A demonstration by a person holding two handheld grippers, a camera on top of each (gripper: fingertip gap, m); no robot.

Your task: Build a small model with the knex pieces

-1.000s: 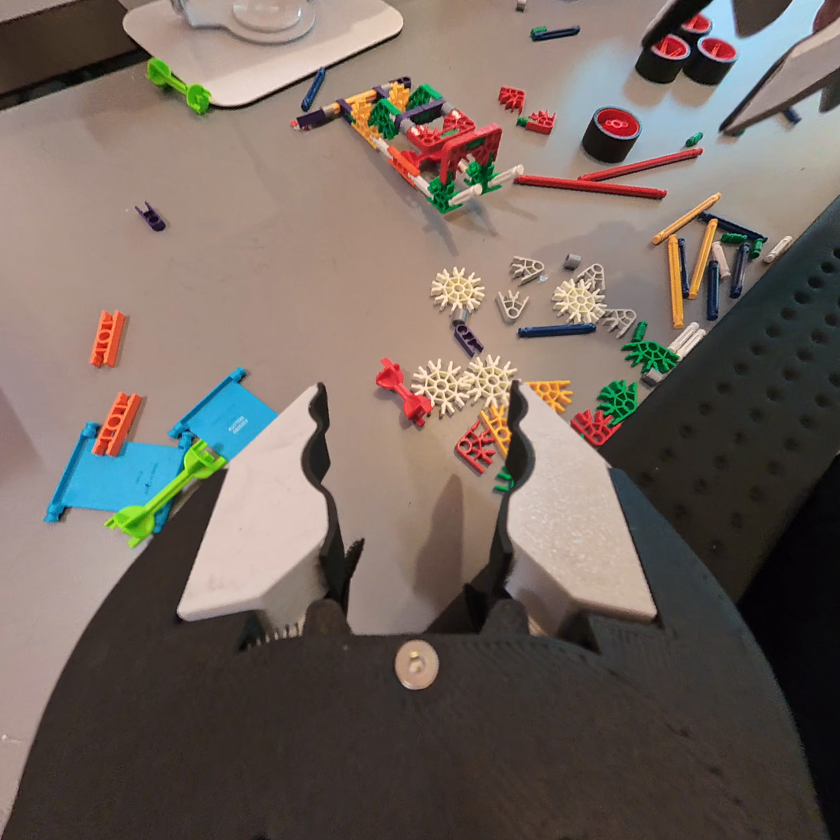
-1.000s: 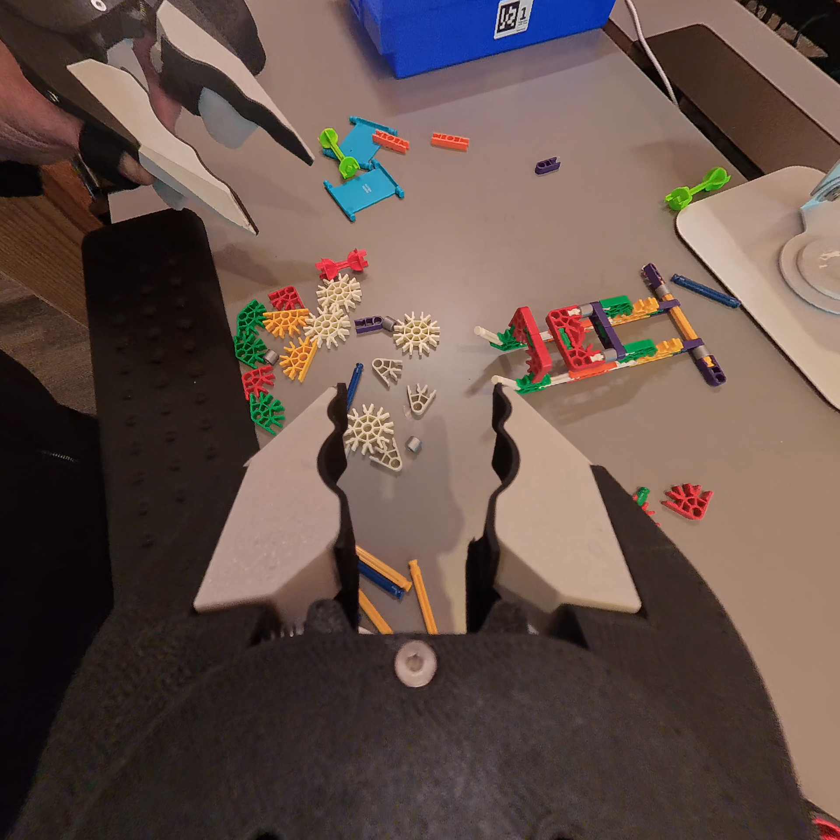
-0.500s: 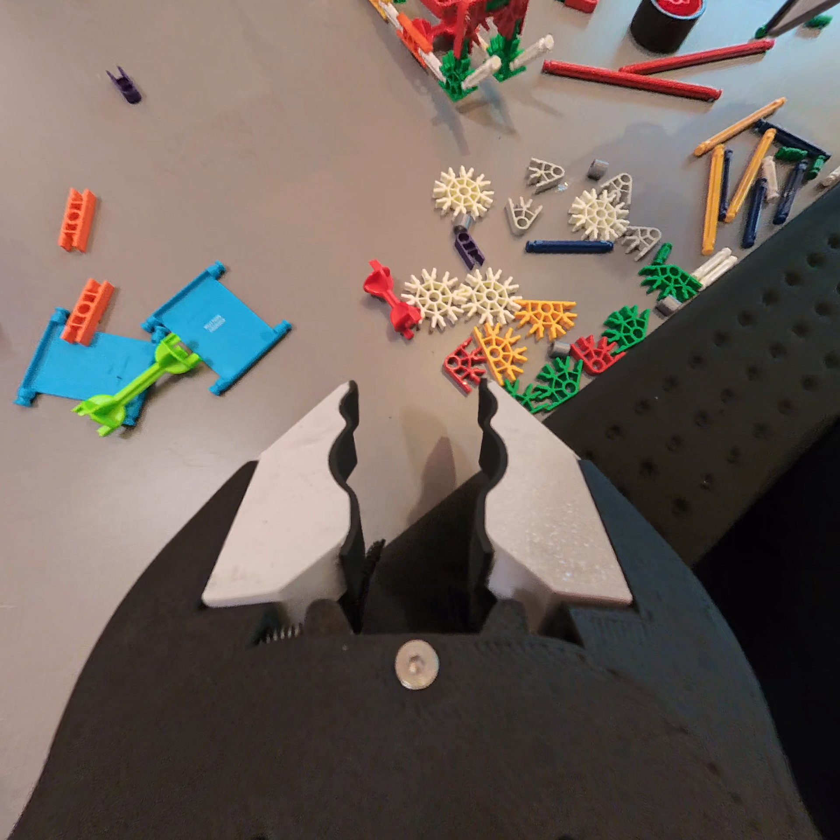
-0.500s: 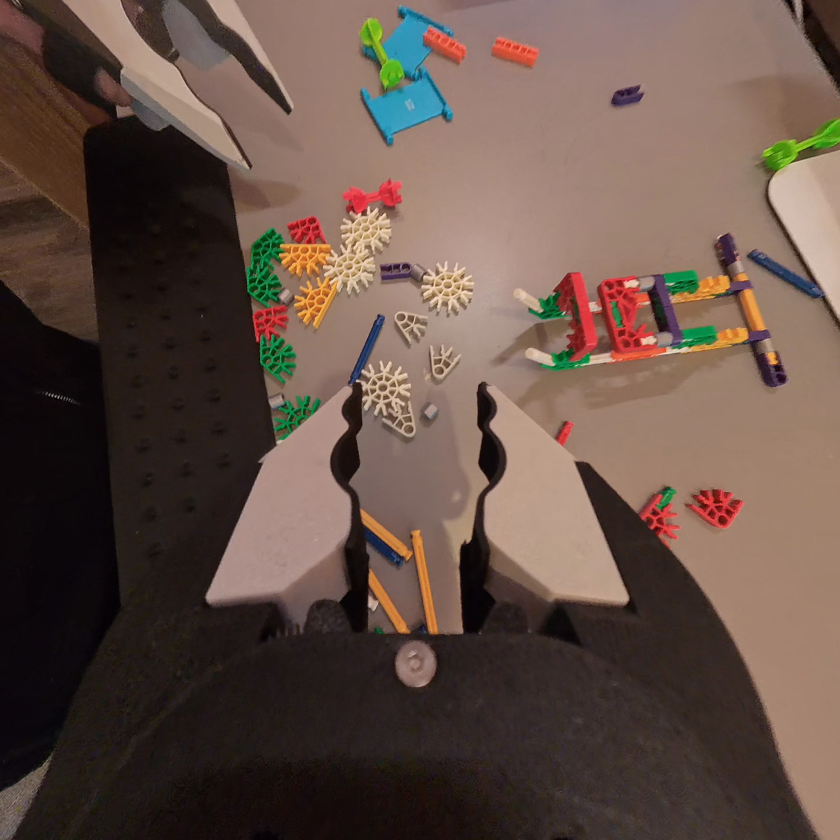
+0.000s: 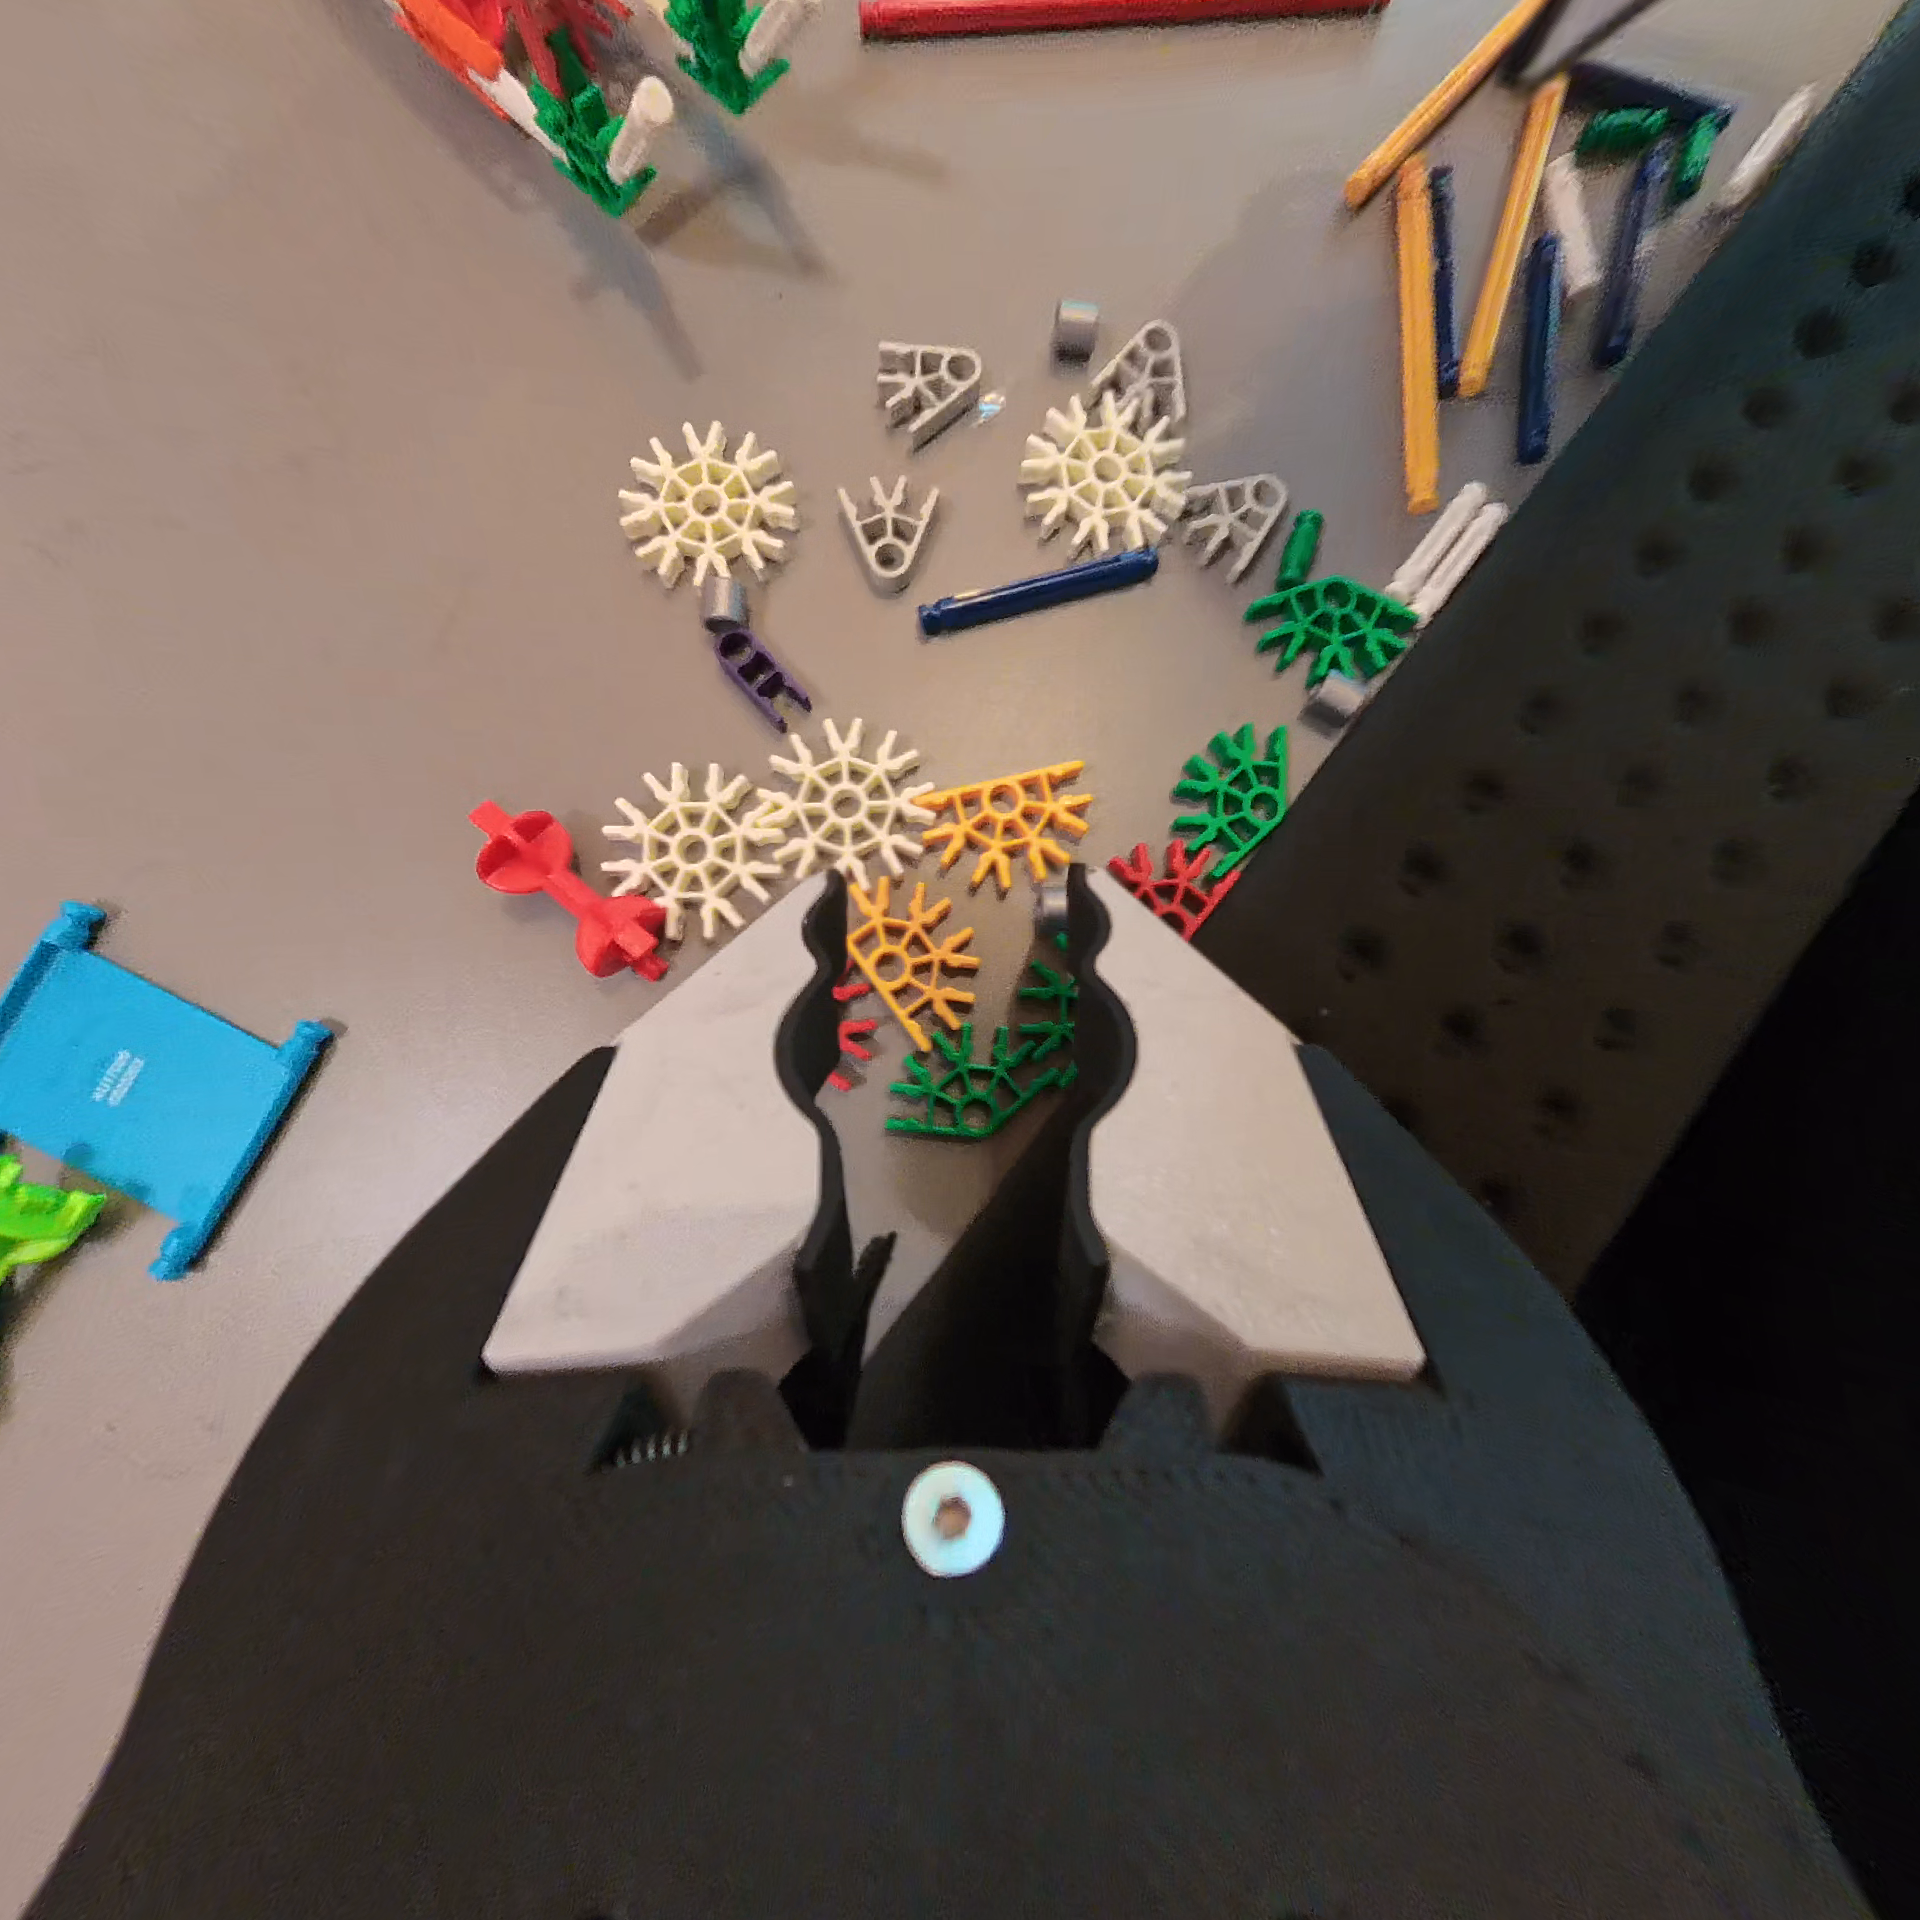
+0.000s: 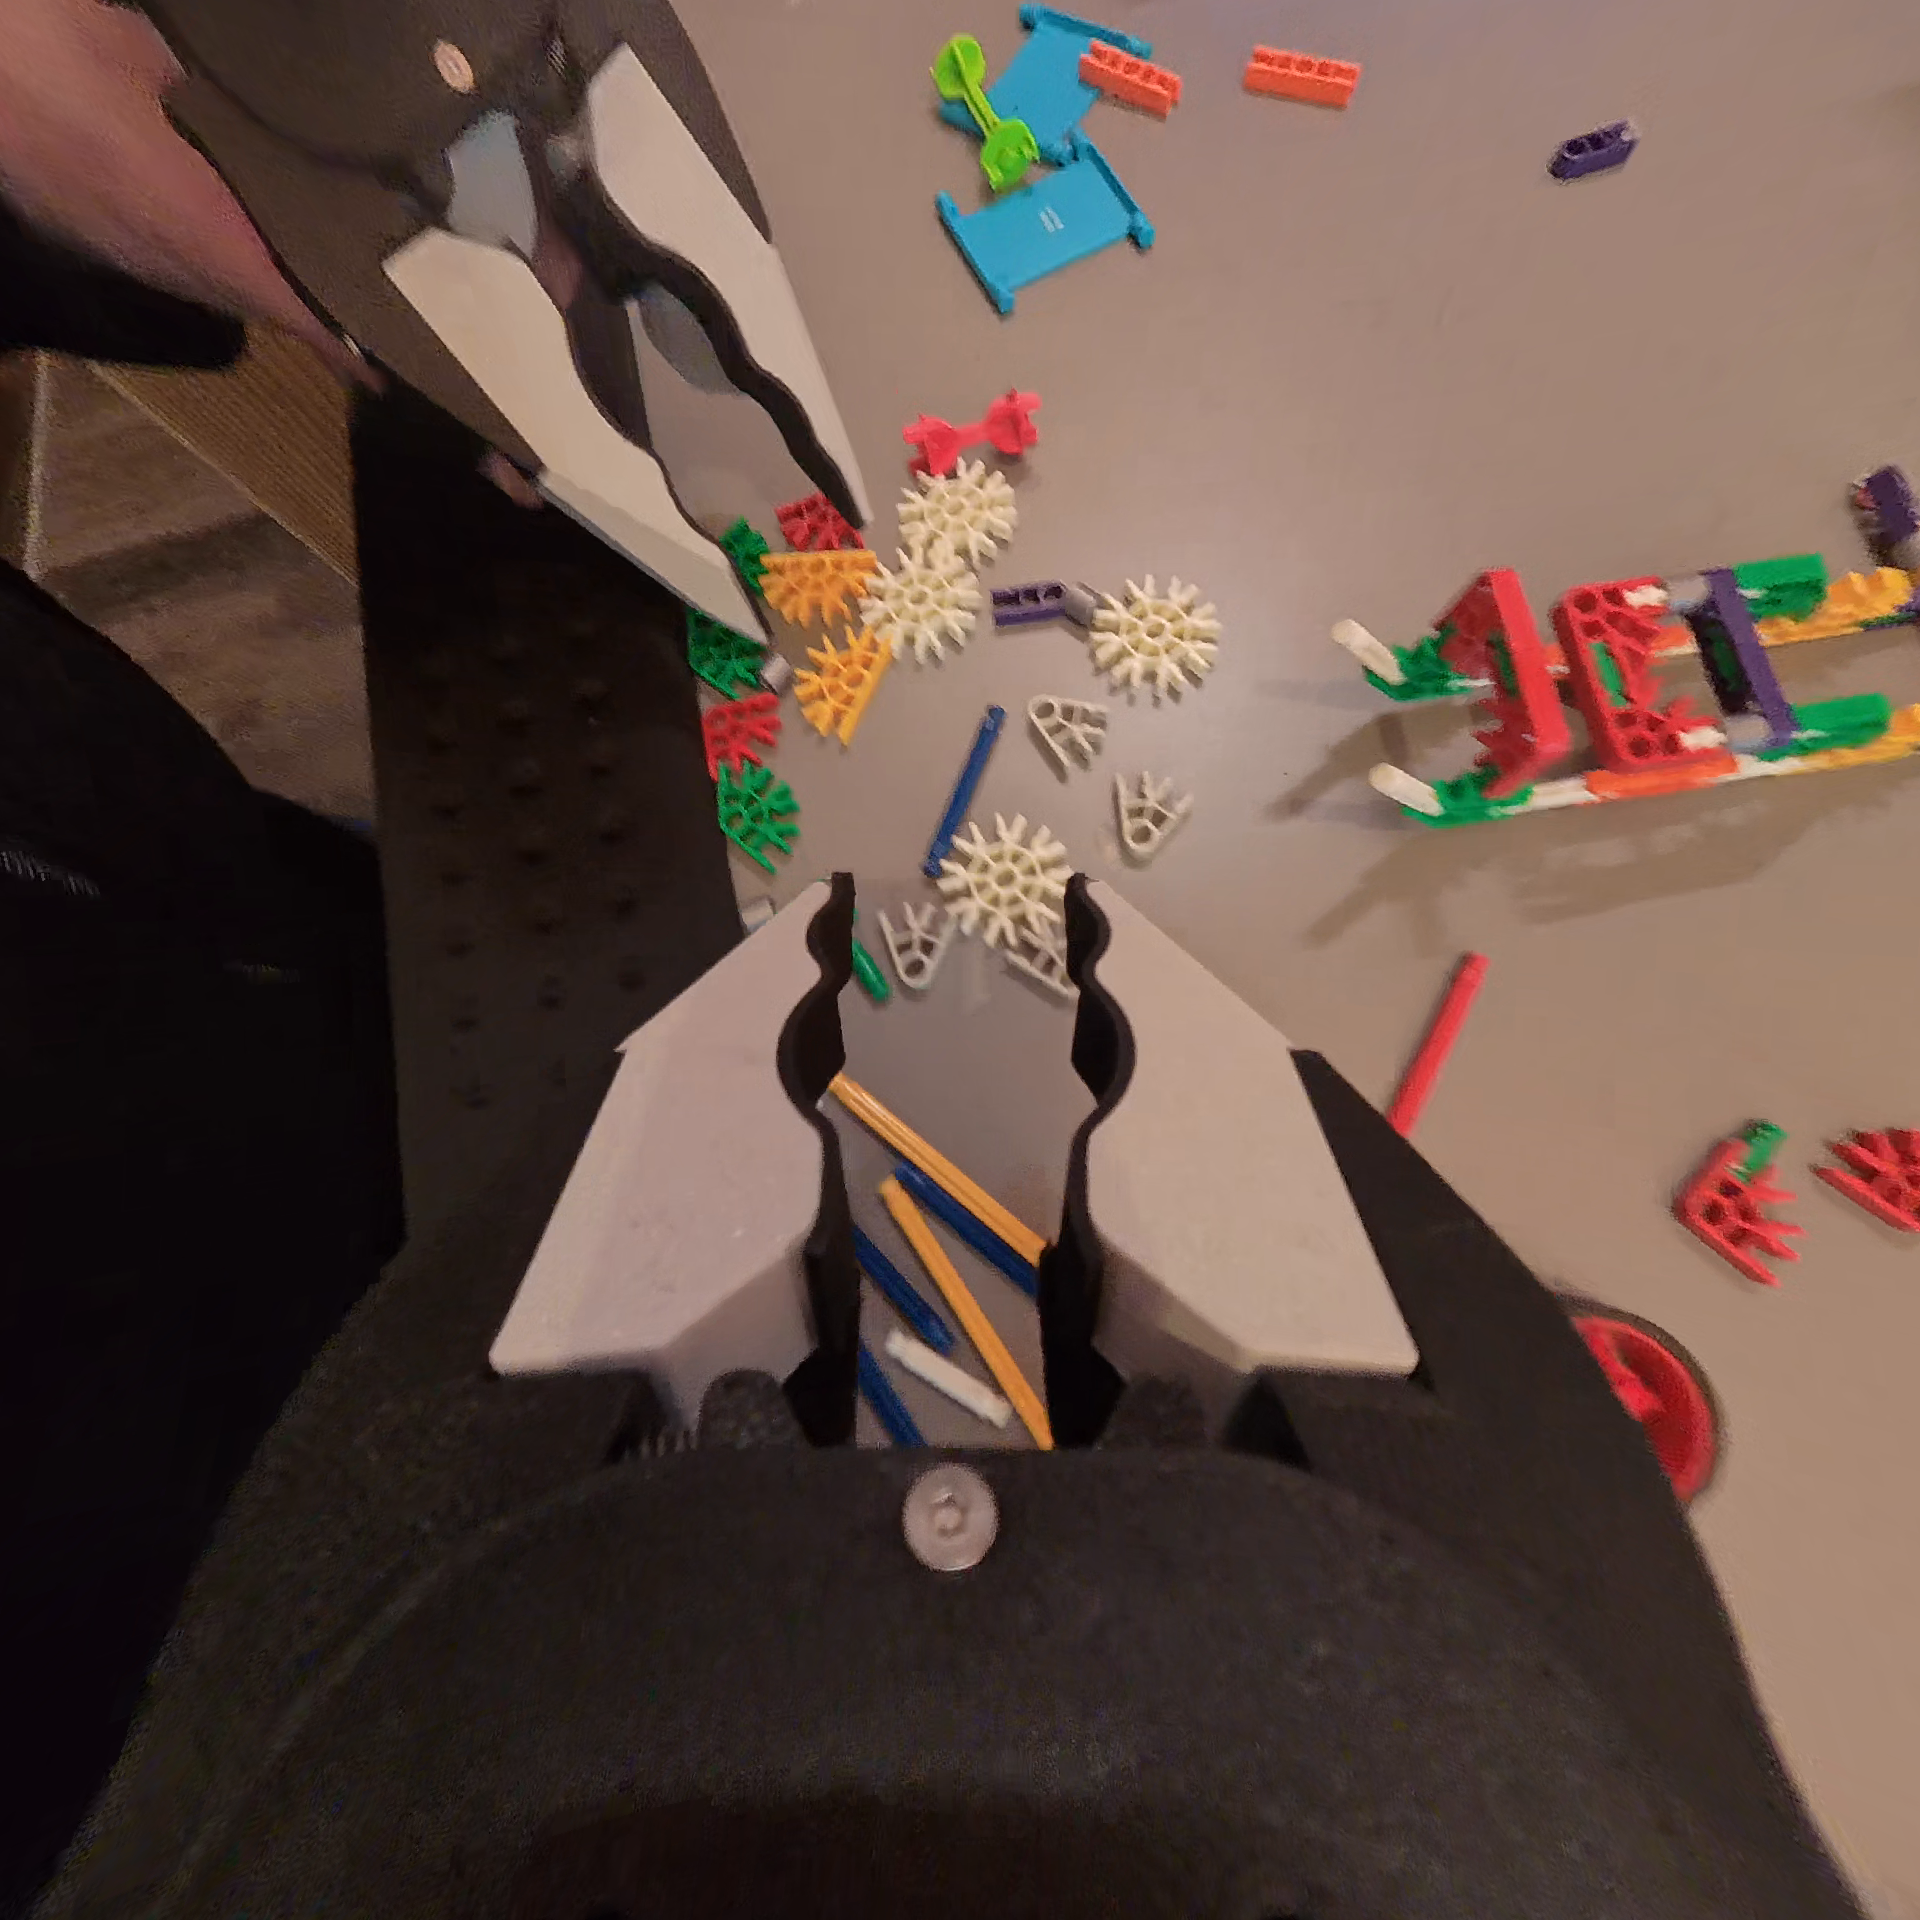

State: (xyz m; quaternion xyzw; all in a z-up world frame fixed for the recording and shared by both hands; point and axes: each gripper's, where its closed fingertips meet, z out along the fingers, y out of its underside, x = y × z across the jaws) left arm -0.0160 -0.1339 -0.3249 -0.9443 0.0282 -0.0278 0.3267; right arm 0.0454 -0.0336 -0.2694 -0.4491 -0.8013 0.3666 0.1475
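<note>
My left gripper (image 5: 951, 904) is open and empty. It hovers over a yellow fan connector (image 5: 909, 961), a green connector (image 5: 977, 1081) and a grey spacer (image 5: 1051, 909) lying on the grey table (image 5: 260, 468); the pads press on none of them. It also shows in the right wrist view (image 6: 800, 566), low over the same pile. My right gripper (image 6: 956, 904) is open and empty, just short of a white snowflake connector (image 6: 1003, 878) and grey connectors (image 6: 914, 940). More white snowflakes (image 5: 847, 805) and a red spool piece (image 5: 561, 894) lie nearby.
A partly built colourful model (image 6: 1621, 696) lies to the right. Blue panels (image 6: 1039, 218) lie far off. Yellow and blue rods (image 6: 956, 1226) lie under my right gripper. A black perforated slab (image 6: 520, 779) borders the table. A red wheel (image 6: 1652, 1392) and a red rod (image 6: 1439, 1039) lie near right. There is about 12 centimetres between the tips of the two grippers. The green connector (image 5: 977, 1081) sits 4 centimetres or so from the ends of my left fingers.
Both grippers narrowed their jaws and came lower and closer to the loose pieces. The left moved over the yellow and green connectors, the right up to the white snowflake. Nothing was taken hold of.
</note>
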